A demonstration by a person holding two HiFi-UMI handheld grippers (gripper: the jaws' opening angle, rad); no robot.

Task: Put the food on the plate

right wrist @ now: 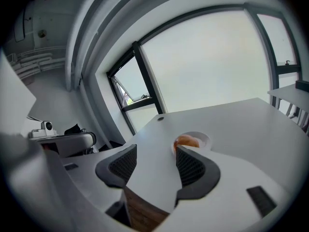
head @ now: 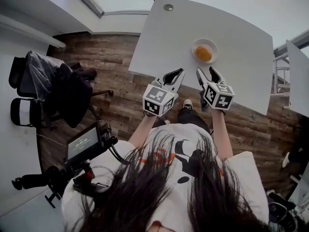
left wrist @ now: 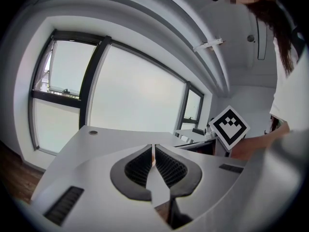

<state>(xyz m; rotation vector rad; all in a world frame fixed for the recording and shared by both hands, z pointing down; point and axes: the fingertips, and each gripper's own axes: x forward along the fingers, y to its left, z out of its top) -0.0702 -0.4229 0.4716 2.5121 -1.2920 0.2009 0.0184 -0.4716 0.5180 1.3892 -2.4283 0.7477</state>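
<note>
A small white plate (head: 213, 47) sits on the white table (head: 231, 28) with an orange piece of food (head: 203, 53) lying on it. Both grippers hover over the table's near edge, short of the plate. My right gripper (head: 206, 72) is open with nothing between its jaws. In the right gripper view (right wrist: 155, 151) the food (right wrist: 186, 141) and the plate's rim (right wrist: 203, 140) show just past the right jaw. My left gripper (head: 177, 73) is to the left of it, shut and empty. Its tips meet in the left gripper view (left wrist: 153, 149).
A round cable hole (head: 168, 7) marks the table's far end. On the wood floor to the left stand a black office chair draped with dark clothes (head: 58, 88) and a screen on a stand (head: 84, 141). Another table (head: 297, 76) borders the right side.
</note>
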